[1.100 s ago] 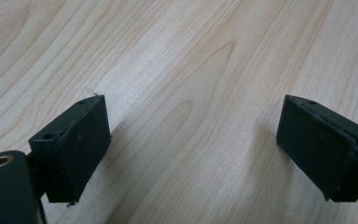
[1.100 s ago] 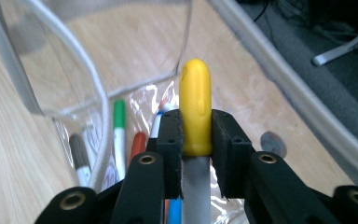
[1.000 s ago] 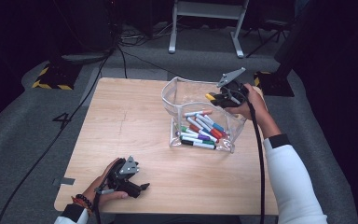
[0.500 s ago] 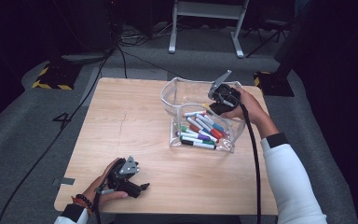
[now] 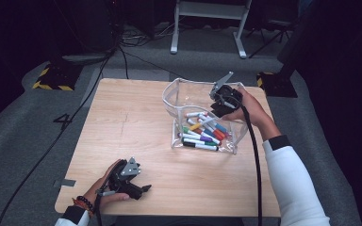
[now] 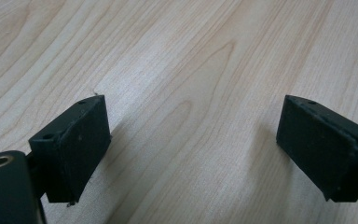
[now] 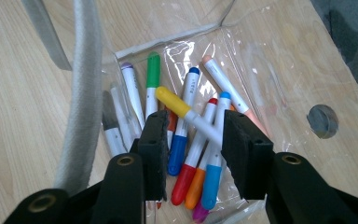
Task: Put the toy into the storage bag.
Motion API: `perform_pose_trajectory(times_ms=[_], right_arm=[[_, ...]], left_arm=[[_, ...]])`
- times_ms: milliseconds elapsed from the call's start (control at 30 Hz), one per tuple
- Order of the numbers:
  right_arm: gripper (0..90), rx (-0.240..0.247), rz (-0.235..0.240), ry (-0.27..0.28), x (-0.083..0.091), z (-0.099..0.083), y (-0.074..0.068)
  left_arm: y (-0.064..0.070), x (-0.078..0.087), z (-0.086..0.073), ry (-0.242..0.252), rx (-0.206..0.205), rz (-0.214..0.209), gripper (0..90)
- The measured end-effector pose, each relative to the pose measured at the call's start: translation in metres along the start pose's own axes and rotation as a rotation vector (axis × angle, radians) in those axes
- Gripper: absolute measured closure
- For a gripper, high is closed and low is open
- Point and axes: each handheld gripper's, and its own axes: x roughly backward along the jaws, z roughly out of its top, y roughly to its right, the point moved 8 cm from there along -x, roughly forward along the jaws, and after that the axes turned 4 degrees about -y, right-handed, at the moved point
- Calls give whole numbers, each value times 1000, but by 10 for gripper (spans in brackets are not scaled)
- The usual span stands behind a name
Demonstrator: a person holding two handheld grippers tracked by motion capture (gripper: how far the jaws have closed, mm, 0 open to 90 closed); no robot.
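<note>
Overhead, the high view shows the whole light wooden table (image 5: 122, 122), with the clear plastic zip pouch (image 5: 188, 101) standing open toward its far right and a heap of coloured marker pens (image 5: 201, 133) lying in it. The right gripper (image 5: 219, 107) hangs over the pouch's far right corner, and the left gripper (image 5: 139, 190) rests on the table near the front edge, well apart from the pouch.

The right gripper view brings the pens close: a yellow-capped white marker (image 7: 186, 112) lies slantwise across the others, above a blue-capped one (image 7: 182, 135), a green one (image 7: 153, 79) and a red-and-orange pair. The pouch's grey fabric zip band (image 7: 81, 93) curves up at the left of that view. The left gripper view gives bare wood grain (image 6: 186, 70) between its jaws.

Compared with a second ago, the right gripper has come in from the pouch's far rim and dipped lower over the pens, while the left has stayed put.

The right gripper's jaws stand partly apart, straddling the yellow-capped marker's white barrel, without clear contact. The left gripper's jaws are spread wide and hold nothing.
</note>
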Motion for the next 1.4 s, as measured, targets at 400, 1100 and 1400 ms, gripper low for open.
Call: perform_pose_trajectory(times_ms=[400,1100,1400], right_arm=[[463,-47,-44,40,5,0,6],[313,-152,-101,245,52,-5,8],[294,-138,-141,281,73,-21,-5]], left_arm=[[0,0,0,0,0,0,100],[0,0,0,0,0,0,100],[0,0,0,0,1,0,100]])
